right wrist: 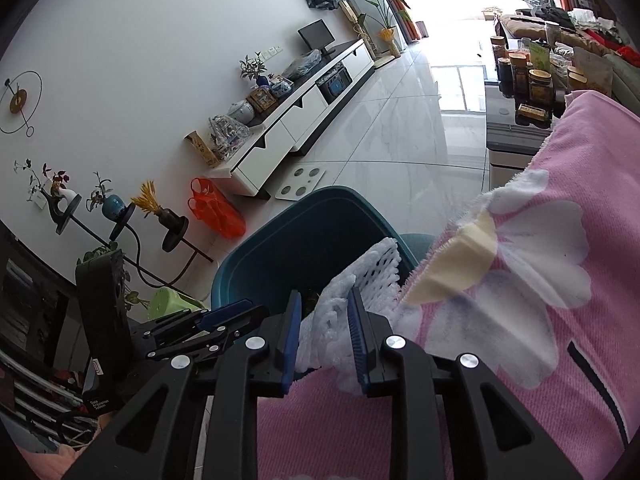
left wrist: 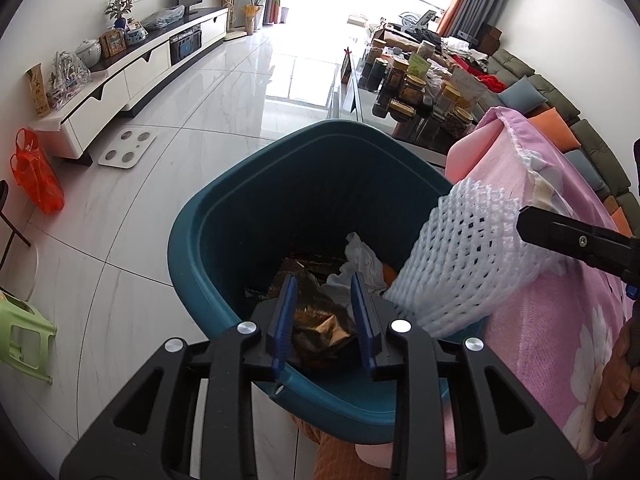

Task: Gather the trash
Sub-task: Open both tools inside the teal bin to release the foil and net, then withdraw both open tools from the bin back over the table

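Observation:
A teal trash bin (left wrist: 224,216) stands on the floor beside a pink floral blanket (left wrist: 560,320). Inside lie a crumpled white tissue (left wrist: 362,258) and dark wrappers. My left gripper (left wrist: 325,312) is over the bin's near rim, shut on a crumpled dark gold wrapper (left wrist: 320,326). My right gripper (right wrist: 325,326) is shut on a white foam fruit net (right wrist: 352,292), held at the bin's (right wrist: 280,248) right rim. In the left wrist view the net (left wrist: 464,256) hangs over the bin from the right gripper's black finger (left wrist: 568,236).
An orange plastic bag (left wrist: 36,176) and a white scale (left wrist: 128,148) lie on the tiled floor near a white TV cabinet (left wrist: 132,68). A green stool (left wrist: 20,328) stands at left. A table with jars (left wrist: 420,92) and a sofa (left wrist: 560,120) are beyond the bin.

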Available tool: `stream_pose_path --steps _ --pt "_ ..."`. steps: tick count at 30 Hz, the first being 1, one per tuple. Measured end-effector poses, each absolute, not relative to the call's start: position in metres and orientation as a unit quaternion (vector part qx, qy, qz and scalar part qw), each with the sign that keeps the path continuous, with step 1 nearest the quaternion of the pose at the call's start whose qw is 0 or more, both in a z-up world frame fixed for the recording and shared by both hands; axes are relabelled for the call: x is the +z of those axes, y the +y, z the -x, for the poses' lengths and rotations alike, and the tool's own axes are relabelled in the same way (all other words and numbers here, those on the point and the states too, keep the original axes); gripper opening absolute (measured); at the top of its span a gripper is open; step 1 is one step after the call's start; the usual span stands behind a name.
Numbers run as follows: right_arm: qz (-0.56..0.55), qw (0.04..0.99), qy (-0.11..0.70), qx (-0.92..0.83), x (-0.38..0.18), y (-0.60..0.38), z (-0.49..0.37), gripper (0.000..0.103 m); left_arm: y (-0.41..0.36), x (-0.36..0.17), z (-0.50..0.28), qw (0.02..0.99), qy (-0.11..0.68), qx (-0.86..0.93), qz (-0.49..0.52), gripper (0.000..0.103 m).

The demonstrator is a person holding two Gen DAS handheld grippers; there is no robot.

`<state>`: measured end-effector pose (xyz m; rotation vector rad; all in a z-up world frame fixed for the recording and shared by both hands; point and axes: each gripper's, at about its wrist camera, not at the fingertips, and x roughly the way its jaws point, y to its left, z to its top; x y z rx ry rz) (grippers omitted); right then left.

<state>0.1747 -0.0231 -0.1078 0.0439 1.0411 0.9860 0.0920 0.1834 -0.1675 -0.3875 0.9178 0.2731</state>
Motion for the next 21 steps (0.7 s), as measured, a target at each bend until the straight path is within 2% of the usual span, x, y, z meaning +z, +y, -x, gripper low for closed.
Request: stream_pose_path --steps 9,13,21 --pt "-0.015 0.756 0.472 0.452 -0.108 -0.018 -0.176 0.038 0.182 -0.156 -0.082 0.881 0.417 0.128 0.182 0.045" --pt "-0.006 0.763 0.462 0.453 -0.104 -0.016 -0.172 0.050 0.183 -0.149 -0.074 0.886 0.406 0.127 0.182 0.055" --pt "0.002 0.768 0.448 0.457 -0.097 -0.016 -0.171 0.055 0.185 -0.140 -0.059 0.892 0.395 0.126 0.182 0.058"
